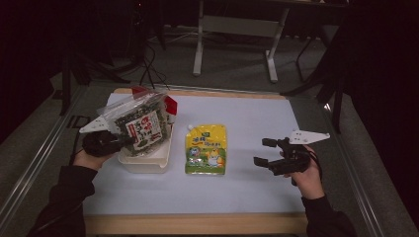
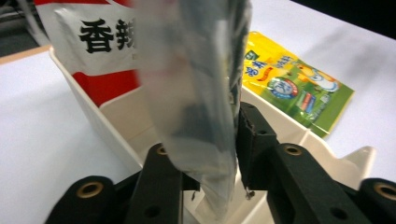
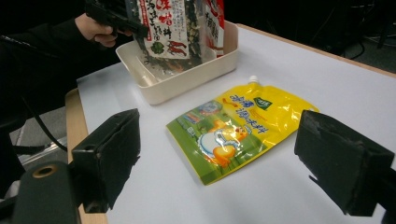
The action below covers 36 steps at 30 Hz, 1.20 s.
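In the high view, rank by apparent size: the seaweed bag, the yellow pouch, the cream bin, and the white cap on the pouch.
1-2. Seaweed bag and cream bin: unsure, since the bag covers much of the bin and sits higher, nearer the camera.
3. Yellow pouch, slightly smaller.
4. White cap, by far the smallest.

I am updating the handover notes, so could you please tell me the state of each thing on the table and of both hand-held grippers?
Seaweed snack bag: upright, lower end inside the bin, held between the jaws.
Left hand-held gripper: closed on the seaweed snack bag.
Cream bin: upright, open-topped, holding a red and white packet.
Yellow spout pouch: lying flat on the table, cap on, untouched.
Right hand-held gripper: open, empty, above the table.
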### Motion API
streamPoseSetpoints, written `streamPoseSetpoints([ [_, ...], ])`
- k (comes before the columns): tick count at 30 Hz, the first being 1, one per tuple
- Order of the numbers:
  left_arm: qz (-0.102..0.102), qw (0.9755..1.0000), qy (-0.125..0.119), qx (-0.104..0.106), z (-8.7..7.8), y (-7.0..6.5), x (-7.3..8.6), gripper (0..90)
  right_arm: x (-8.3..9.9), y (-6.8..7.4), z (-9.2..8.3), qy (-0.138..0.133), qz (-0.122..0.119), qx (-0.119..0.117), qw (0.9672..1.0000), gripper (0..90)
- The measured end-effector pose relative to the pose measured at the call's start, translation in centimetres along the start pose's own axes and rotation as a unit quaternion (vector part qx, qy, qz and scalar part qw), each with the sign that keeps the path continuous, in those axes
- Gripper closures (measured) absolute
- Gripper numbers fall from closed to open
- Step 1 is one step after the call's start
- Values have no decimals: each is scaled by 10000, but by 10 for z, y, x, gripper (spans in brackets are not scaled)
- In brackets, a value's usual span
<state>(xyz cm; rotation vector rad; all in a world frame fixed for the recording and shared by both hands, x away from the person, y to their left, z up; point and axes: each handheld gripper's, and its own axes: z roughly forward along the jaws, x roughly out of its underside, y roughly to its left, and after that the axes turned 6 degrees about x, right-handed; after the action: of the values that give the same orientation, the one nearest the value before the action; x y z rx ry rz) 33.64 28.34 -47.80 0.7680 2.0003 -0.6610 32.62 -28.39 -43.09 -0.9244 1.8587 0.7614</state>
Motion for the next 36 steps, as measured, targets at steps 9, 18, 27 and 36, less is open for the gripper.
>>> streamPoseSetpoints([
  [9, -200, 9980, -176, -577, -5, -9, 6, 437, -2, 0, -4, -33, -30, 44, 10000, 142],
  [18, -341, 9931, -333, -1076, -10, -7, 5, 406, -1, 0, -4, -25, -17, 47, 10000, 142],
  [27, -644, 9906, -415, -1132, -10, -1, 8, 374, -2, 1, -3, 1, -30, 34, 10000, 142],
  [36, -696, 9903, -500, -1092, -20, -9, 12, 127, -3, 1, -2, 20, -124, 50, 9999, 148],
])
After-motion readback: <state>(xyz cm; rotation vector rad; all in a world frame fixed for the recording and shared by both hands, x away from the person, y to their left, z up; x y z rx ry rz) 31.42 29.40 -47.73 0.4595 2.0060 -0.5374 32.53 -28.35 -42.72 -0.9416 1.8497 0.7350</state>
